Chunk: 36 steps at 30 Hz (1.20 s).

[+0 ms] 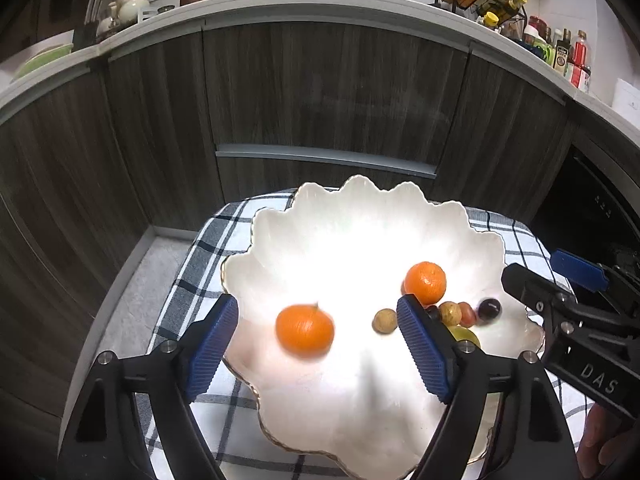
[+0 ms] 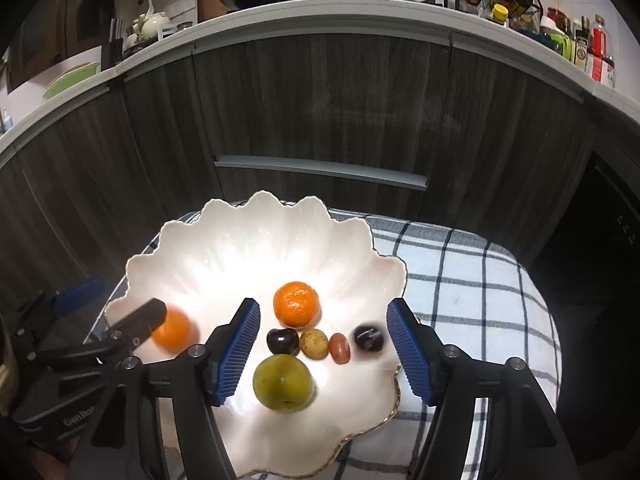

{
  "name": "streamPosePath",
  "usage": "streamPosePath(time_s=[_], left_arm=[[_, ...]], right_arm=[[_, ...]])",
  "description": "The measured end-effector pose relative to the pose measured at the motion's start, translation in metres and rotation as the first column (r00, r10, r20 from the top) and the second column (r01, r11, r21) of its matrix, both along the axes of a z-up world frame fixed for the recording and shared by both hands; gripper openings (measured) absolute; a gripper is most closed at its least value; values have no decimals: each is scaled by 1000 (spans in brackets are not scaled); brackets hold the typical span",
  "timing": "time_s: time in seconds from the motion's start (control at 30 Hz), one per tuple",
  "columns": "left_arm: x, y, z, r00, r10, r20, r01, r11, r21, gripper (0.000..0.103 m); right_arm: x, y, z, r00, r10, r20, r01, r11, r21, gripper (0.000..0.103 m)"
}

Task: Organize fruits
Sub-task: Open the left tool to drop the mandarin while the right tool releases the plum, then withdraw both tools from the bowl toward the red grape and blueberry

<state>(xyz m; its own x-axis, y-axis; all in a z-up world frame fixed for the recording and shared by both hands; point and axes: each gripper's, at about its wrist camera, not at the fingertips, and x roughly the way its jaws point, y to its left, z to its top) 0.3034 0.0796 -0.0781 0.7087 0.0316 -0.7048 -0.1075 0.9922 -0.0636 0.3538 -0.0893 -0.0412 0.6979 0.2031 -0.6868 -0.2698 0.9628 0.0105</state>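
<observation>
While blurred, mandarin (image 1: 305, 330) between wide left tongs (image 1: 318, 354).

Checked cloth (image 2: 460, 276) over the support, scalloped white dish (image 2: 240, 248) directly on it — left of centre

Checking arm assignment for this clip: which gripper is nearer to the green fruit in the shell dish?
Right. The right gripper hangs open directly over the green fruit, which lies between its fingers. The left gripper is off to the side, open around a blurred orange.
</observation>
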Motion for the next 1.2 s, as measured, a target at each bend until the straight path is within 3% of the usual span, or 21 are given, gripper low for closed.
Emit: streamPosePath(time_s=[0.23,0.97,1.2], left_arm=[[-3,-1,6,1000,2,7,-2,1000,0,90],[-47,-51,35,997,-46,63,45,999,18,91],[-78,-78,41,990,-53,132,48,998,43,90]], right_arm=[[-6,-5,7,999,-24,28,25,1000,-13,79],[-52,-55,40,991,-83,105,82,997,9,79],[-74,-83,42,987,-112,117,111,994,12,79]])
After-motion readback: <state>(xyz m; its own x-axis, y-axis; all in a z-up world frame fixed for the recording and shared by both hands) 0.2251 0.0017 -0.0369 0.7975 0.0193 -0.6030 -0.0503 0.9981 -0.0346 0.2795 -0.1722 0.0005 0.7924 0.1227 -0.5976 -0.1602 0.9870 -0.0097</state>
